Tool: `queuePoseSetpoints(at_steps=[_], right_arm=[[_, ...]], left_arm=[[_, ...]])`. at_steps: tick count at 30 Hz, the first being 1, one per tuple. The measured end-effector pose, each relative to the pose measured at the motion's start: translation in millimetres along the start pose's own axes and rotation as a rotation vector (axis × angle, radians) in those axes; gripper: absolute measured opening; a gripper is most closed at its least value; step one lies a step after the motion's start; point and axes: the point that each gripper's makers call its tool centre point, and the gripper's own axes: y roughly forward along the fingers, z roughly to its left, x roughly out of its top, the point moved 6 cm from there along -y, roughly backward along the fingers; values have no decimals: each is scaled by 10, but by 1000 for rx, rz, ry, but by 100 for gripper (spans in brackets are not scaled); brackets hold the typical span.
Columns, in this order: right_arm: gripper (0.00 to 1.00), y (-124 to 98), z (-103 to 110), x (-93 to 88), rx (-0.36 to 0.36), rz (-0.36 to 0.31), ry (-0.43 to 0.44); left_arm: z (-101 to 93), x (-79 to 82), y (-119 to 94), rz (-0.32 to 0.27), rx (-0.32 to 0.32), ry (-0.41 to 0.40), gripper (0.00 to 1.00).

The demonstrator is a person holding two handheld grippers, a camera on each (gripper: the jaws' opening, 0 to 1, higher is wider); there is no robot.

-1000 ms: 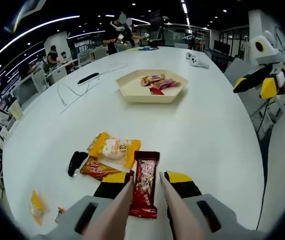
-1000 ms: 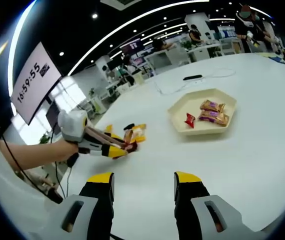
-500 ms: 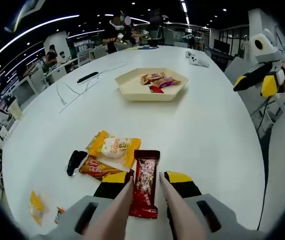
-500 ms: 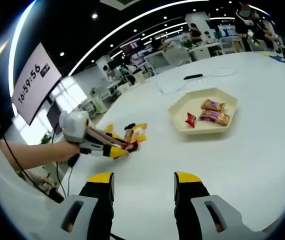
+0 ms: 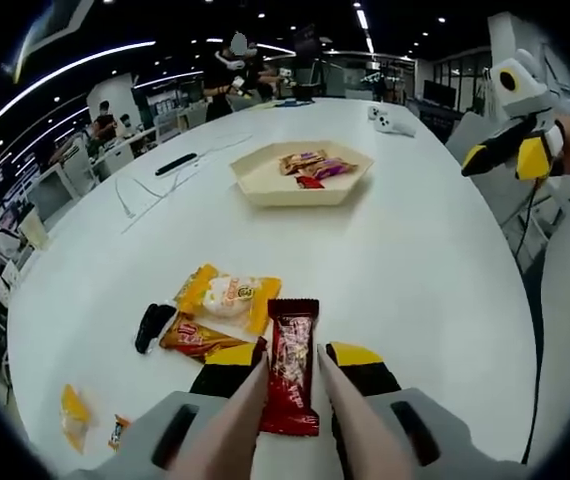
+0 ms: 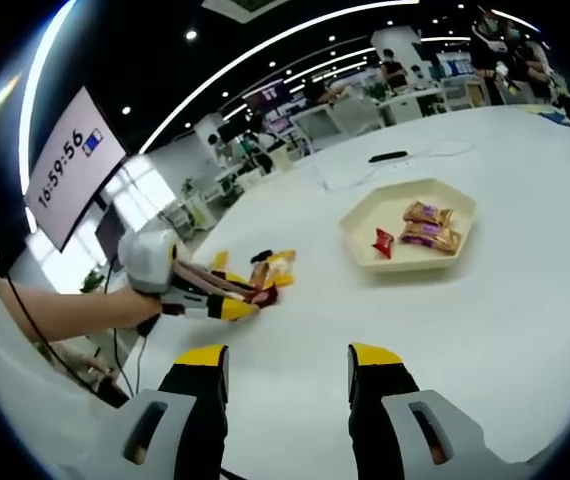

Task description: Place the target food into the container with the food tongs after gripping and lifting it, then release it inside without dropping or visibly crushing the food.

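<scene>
– Office, smooth white bench (image 5: pixel 435 270). Left gripper view?
– Left hand-held gripper (image 5: pixel 291 372): pink tongs (image 5: pixel 227 432) flank glossy red snack packet (image 5: pixel 290 367); grip unclear. Beige hexagonal tray (image 5: pixel 265 183) well beyond.
– Right gripper view?
– Right hand-held gripper (image 6: pixel 287 362) jaws apart, holding nothing.

Your counter (image 5: pixel 435 270) looks smooth and white with a soft sheen. The red packet (image 5: pixel 291 365) and yellow packet (image 5: pixel 227 298) are glossy, crinkled film. The tray (image 5: pixel 265 180) is matt, cream plastic. Your tongs (image 5: pixel 227 430) look smooth and matt.
</scene>
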Motion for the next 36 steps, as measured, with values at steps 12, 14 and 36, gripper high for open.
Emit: queuePoseSetpoints(at_steps=[12, 14, 36], right_arm=[[47, 12, 5, -10, 7, -3, 4], [47, 24, 12, -6, 9, 0, 4], [46, 69, 48, 76, 11, -20, -3]], left_arm=[[23, -1, 7, -3, 19, -25, 20], [31, -7, 8, -7, 24, -37, 20], [17, -33, -2, -48, 51, -54, 20]])
